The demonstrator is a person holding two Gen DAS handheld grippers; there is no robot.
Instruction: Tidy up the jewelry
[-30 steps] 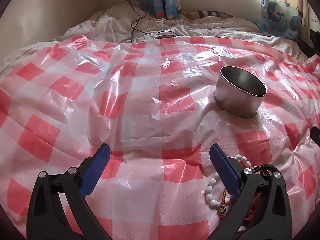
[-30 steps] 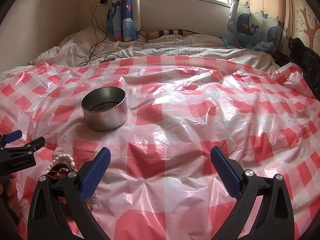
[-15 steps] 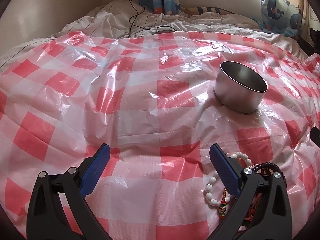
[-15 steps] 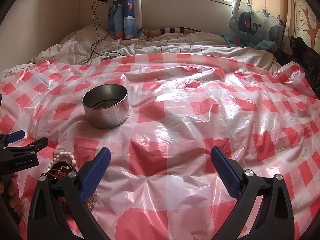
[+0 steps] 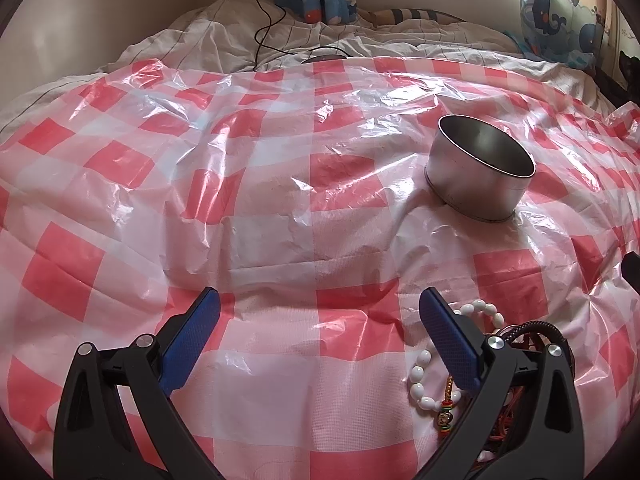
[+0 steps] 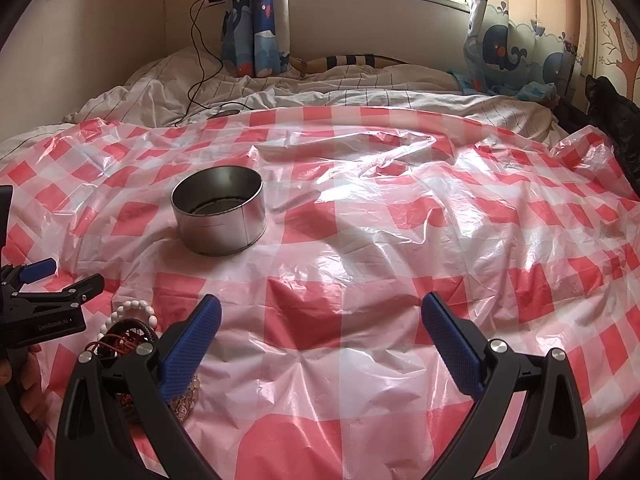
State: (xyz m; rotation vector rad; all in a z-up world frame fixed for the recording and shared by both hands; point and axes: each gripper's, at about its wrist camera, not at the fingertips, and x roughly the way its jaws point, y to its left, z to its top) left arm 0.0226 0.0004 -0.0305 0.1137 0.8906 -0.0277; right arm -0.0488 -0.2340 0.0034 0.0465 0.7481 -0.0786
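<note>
1. A white bead bracelet (image 5: 448,344) lies on the red-and-white checked plastic sheet (image 5: 256,240), touching a tangle of dark and reddish cords and other bracelets (image 5: 532,332) at its right.
2. In the right wrist view the same white bead bracelet (image 6: 130,312) sits at the lower left, with the tangled pile (image 6: 124,340) just below it, partly hidden by a finger.
3. A round metal tin (image 5: 478,170), open at the top, stands upright on the sheet beyond the jewelry, apart from it; its inside looks dark, contents unclear.
4. The left gripper (image 5: 316,334) hangs over the sheet with fingers spread wide, holding nothing; its right finger (image 5: 448,340) overlaps the white beads in view.
5. The right gripper (image 6: 320,340) is likewise spread and empty, over bare sheet to the right of the jewelry.
6. The sheet covers a bed with a striped white duvet (image 6: 360,96); a black cable (image 6: 200,60) trails down onto it, and whale-print curtains (image 6: 516,44) hang by the window.
</note>
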